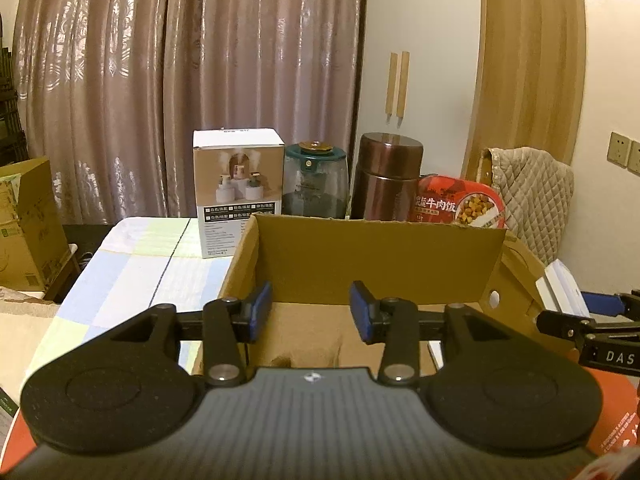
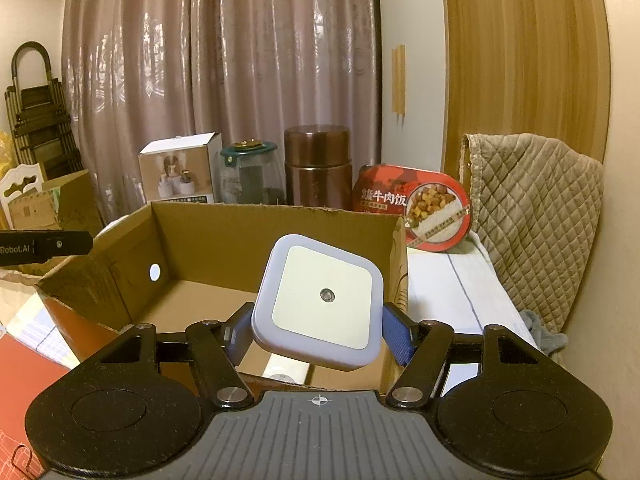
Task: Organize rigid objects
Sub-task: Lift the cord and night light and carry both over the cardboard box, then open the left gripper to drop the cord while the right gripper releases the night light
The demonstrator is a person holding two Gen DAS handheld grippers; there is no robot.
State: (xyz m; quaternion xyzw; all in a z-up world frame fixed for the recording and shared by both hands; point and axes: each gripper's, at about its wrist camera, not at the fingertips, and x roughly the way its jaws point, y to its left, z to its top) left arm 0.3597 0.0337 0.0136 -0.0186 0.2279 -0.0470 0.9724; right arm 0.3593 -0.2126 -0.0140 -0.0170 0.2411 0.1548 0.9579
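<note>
An open cardboard box (image 1: 380, 260) stands on the table straight ahead. My left gripper (image 1: 310, 314) hovers over its near edge, open, with nothing between its blue pads (image 1: 258, 310). My right gripper (image 2: 318, 330) is shut on a white square night light (image 2: 320, 300) with a small sensor in its middle. It holds the light tilted above the box (image 2: 240, 248), near the box's right wall. In the left wrist view the right gripper (image 1: 580, 312) shows at the right edge with the white night light (image 1: 560, 288) in it. A pale object on the box floor is mostly hidden.
Behind the box stand a white product carton (image 1: 236, 184), a glass jar with a green lid (image 1: 314, 184), a brown metal canister (image 1: 386, 176) and a red meal box (image 1: 460, 204). A quilted cover (image 1: 532, 192) hangs at the right. Another cardboard box (image 1: 28, 220) stands at the left.
</note>
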